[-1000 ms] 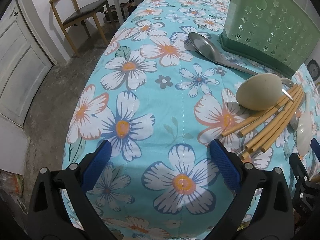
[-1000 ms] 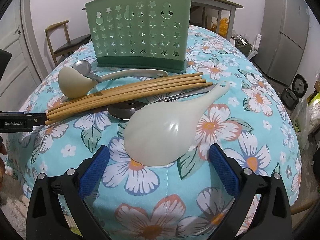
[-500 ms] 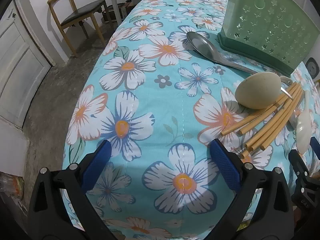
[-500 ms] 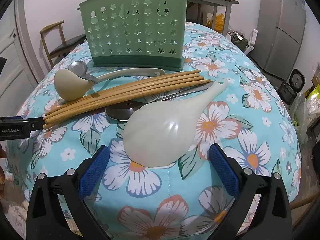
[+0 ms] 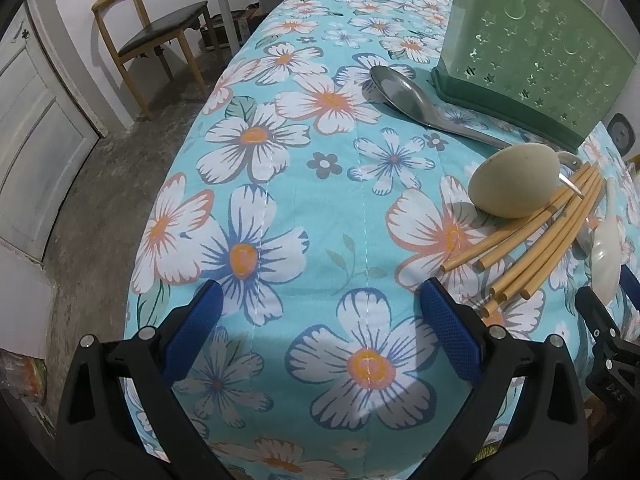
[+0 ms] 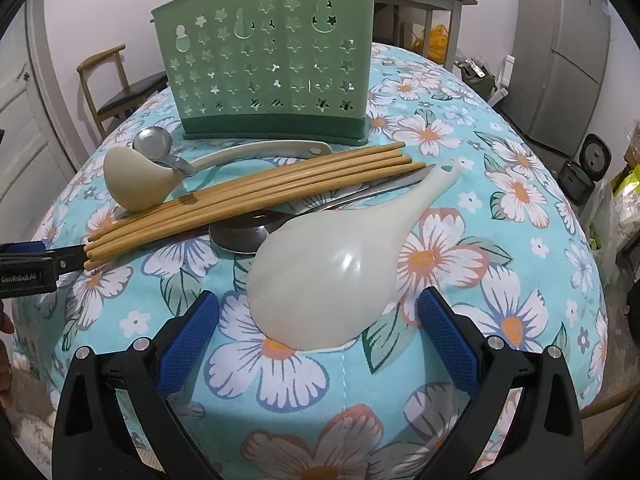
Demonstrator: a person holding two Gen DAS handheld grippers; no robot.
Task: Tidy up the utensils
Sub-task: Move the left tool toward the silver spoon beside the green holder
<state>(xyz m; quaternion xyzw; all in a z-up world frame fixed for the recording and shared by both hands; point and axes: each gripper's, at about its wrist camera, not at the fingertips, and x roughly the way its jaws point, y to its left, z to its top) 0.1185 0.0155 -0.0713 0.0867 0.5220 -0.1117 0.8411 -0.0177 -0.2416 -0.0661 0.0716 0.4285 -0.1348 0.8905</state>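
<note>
Nearest the right hand-held gripper, its blue pads spread wide and holding nothing, lies the pale rice paddle, blade toward the camera and now slightly closer and larger between the jaws than half a second ago; the gripper has eased forward, which suggests the paddle is the first piece to be picked up, though no contact is made yet. The paddle is translucent white, smooth and glossy, with a hole at the end of its handle; it will likely be slippery to pinch by the broad blade. Under its edge sits a steel spoon, and just behind runs a bundle of bamboo chopsticks lying side by side. The left hand-held gripper, equally open and empty, hovers over bare flowered cloth on the counter, near the chopstick ends, and has barely shifted. Behind the chopsticks rests a beige ladle, bowl down, touching a second metal spoon. Farthest stands the green perforated utensil holder, upright, with nothing visible inside it from here, so the sorting looks hardly begun.
</note>
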